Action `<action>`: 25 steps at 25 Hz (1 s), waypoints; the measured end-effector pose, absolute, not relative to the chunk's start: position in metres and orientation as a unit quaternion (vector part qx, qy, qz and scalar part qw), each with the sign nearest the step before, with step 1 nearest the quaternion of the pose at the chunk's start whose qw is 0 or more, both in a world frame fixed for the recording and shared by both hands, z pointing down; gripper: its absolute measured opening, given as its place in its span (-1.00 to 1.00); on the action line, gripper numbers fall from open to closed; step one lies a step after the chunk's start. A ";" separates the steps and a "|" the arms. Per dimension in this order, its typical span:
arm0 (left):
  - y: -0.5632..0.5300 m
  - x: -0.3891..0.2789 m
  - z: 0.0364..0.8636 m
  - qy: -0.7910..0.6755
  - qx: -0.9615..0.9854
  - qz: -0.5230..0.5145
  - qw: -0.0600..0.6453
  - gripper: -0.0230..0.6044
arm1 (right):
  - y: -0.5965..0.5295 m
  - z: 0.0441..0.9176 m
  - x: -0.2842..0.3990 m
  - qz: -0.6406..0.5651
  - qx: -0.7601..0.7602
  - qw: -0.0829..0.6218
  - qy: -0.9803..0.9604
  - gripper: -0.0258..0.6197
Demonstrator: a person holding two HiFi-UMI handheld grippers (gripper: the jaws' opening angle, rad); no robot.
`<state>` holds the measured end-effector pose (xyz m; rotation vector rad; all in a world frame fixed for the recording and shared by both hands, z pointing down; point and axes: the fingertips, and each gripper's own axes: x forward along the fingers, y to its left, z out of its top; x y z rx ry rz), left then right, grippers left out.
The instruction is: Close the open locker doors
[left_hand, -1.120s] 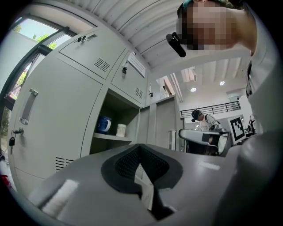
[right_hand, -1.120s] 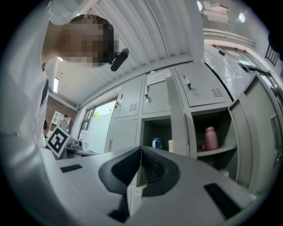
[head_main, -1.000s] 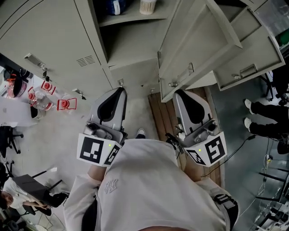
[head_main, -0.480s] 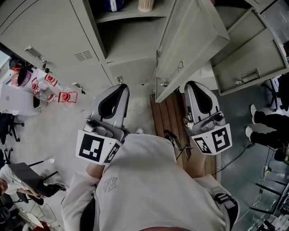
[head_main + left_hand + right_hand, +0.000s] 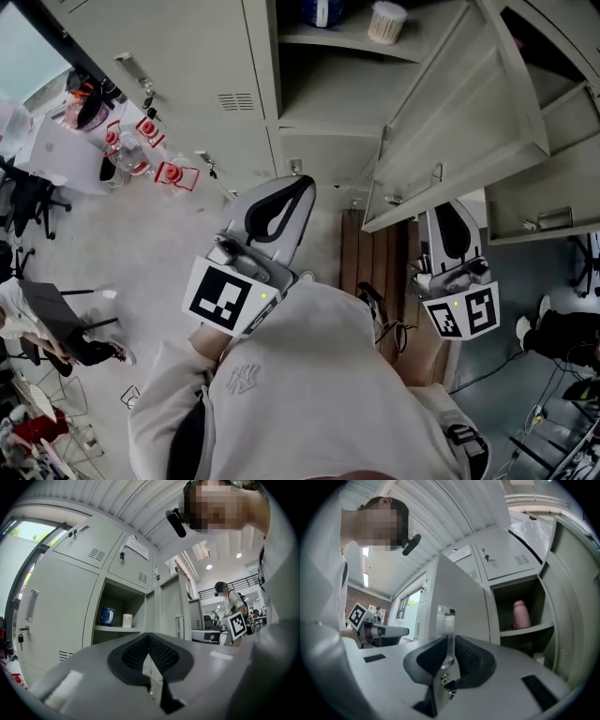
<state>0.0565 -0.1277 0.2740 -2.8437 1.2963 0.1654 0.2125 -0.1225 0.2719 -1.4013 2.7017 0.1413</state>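
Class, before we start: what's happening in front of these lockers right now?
A person stands at a bank of grey metal lockers with a gripper in each hand. The right gripper appears clamped on the metal pull handle of an open grey locker door. The left gripper is shut and empty, pointing at the open compartment. A second door further right is open too.

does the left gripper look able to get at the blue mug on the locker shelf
Probably yes: the left gripper faces the open compartment, the door stands off to the side, and nothing sits before the blue mug.
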 end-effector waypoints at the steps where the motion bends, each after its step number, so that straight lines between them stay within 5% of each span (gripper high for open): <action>1: -0.128 0.053 0.275 0.417 -0.907 0.053 0.006 -0.90 | -0.123 0.272 0.210 0.045 -0.456 0.049 0.887 -0.87; 25: -0.132 -0.008 0.274 0.458 -0.887 0.061 0.007 -0.90 | -0.142 0.265 0.123 0.037 -0.369 0.053 0.927 -0.73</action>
